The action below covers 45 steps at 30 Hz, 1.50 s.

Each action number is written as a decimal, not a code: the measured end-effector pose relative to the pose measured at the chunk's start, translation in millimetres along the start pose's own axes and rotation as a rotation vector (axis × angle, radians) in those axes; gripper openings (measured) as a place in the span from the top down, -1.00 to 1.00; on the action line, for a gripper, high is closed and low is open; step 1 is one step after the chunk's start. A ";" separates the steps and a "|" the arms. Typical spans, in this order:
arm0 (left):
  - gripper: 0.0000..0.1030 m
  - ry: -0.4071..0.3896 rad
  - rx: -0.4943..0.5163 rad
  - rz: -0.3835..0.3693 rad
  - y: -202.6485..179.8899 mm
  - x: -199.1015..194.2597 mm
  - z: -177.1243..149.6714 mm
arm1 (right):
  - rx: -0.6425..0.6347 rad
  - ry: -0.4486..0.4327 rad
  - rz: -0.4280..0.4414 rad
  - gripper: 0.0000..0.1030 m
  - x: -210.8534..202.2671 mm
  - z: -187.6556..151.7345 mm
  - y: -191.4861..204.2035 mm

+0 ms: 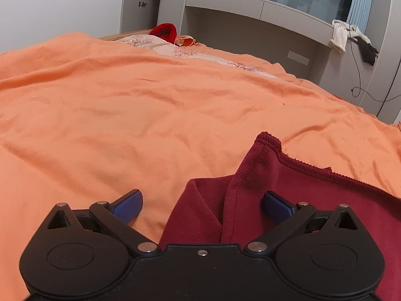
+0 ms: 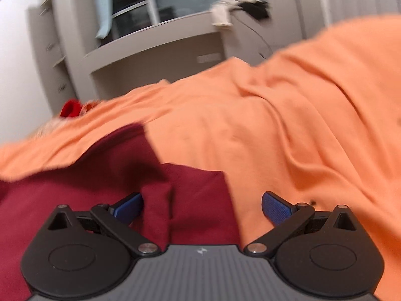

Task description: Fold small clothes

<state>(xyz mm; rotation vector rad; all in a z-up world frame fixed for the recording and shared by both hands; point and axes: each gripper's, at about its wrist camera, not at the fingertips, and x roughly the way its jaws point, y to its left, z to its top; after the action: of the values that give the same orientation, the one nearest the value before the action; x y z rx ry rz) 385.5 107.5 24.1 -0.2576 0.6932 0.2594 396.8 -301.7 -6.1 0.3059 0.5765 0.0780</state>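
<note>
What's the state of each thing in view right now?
Left tongs: open, holding nothing.
Right tongs: open, holding nothing.
Maroon garment: lying on the bed, partly folded over itself.
Orange bedsheet: spread, wrinkled.
Red item: bunched at the far bed edge.
Pale and dark clothes: draped over the shelf.

Dark red garment (image 1: 288,200), hemmed edges, partly folded over itself (creased), lying on orange bedspread (image 1: 125,113)

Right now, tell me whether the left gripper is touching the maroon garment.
Cannot tell. In the left wrist view the open left gripper straddles the maroon garment; no contact or gap shows plainly.
</note>
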 end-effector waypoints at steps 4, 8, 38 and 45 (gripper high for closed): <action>-0.98 0.001 0.015 0.024 -2.6 0.3 -1.9 | 0.023 0.027 0.005 -0.99 -1.0 7.2 -2.6; -0.98 -0.092 -0.036 0.020 1.7 -19.9 -3.3 | -0.056 -0.012 -0.034 -0.99 -13.7 10.9 13.0; -0.99 -0.284 -0.128 -0.274 9.2 -92.1 -4.9 | -0.125 -0.182 -0.062 -1.00 -68.3 26.6 42.2; -0.99 -0.352 -0.082 -0.279 7.3 -151.2 -56.0 | -0.189 -0.186 0.082 -1.00 -110.3 -6.2 81.1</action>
<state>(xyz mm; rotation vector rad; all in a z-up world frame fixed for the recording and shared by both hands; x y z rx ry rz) 238.1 74.1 80.8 -0.3725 0.2937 0.0622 302.1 -240.3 71.7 0.1507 0.3689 0.1797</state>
